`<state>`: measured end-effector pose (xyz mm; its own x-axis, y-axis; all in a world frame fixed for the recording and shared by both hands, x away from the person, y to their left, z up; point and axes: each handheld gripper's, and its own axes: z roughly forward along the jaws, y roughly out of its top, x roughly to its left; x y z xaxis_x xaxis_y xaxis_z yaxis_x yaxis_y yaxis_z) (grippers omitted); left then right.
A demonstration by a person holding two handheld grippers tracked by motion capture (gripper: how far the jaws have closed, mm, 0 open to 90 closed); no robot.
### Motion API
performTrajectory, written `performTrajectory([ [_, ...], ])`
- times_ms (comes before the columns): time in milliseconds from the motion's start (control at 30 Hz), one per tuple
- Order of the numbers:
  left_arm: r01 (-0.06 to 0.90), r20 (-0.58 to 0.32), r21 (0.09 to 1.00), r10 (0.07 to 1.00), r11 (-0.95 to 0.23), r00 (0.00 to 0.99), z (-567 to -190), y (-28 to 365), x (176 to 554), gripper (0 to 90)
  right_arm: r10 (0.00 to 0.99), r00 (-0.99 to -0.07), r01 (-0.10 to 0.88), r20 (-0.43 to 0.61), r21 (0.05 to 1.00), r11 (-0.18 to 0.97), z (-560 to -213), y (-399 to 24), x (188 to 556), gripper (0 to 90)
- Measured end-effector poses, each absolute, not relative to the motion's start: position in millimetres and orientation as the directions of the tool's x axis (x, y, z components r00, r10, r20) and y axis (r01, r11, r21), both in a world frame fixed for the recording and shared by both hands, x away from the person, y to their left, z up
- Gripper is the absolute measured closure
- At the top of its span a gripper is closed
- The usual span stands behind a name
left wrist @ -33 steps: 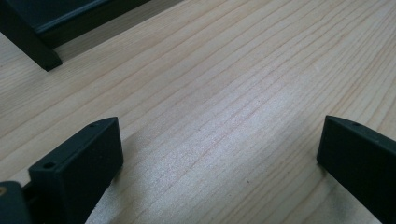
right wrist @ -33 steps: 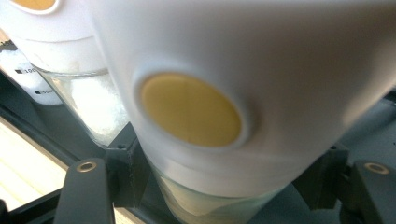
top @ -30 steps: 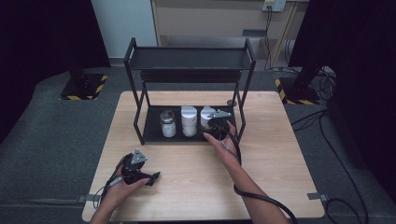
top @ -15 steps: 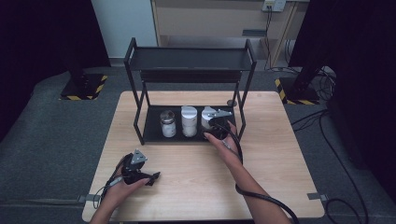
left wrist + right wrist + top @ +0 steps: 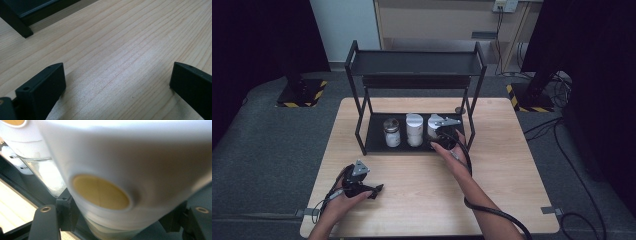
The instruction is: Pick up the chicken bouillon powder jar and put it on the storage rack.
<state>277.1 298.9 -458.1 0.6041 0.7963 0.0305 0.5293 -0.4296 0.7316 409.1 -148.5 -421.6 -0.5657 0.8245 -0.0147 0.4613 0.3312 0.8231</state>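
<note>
A white jar (image 5: 130,170) with a white lid and a round yellowish disc on its side is held in the right claw (image 5: 446,136); the black jaws are pressed against it from both sides in the right gripper view, and a clear lower part of the jar is seen blurred between them. In the high view the jar (image 5: 433,126) stands at the right end of the bottom tray of a black rack (image 5: 362,90), partly covered by the claw's grey plate. Just beside it, to its left, a second white jar (image 5: 414,130) is placed, and further left a smaller glass jar (image 5: 391,133) with pale contents. The three are set in a row, near each other; whether they touch cannot be told.

The rack's right front post is close to the held jar, and the upper shelf lies above it. In front of the tray, the wooden bench (image 5: 512,190) is bare out to its front edge.

The left claw (image 5: 373,190) is rested on the bench near the front left corner, well apart from the rack, its jaws spread wide with nothing between them.
</note>
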Motion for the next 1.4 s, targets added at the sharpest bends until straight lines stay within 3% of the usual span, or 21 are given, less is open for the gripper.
performTrajectory([
  [100,0.529,0.03,0.731,0.796,-0.43,0.604,-458.0,298.9,277.1,0.0,0.823,-0.568,0.461,-0.011,0.824,0.329,-422.1,-149.5,409.6,30.1],
  [300,0.529,0.03,0.732,0.796,-0.43,0.604,-458.0,298.9,277.1,0.0,0.822,-0.57,0.477,0.013,0.82,0.317,-422.5,-150.7,410.5,12.7],
  [467,0.529,0.03,0.732,0.796,-0.429,0.604,-458.1,298.9,277.0,0.0,0.829,-0.559,0.481,0.016,0.82,0.309,-422.8,-150.5,409.0,6.5],
  [1400,0.529,0.03,0.732,0.796,-0.429,0.604,-458.1,298.9,277.1,0.0,0.818,-0.575,0.437,-0.031,0.833,0.339,-414.5,-157.9,393.5,4.0],
])
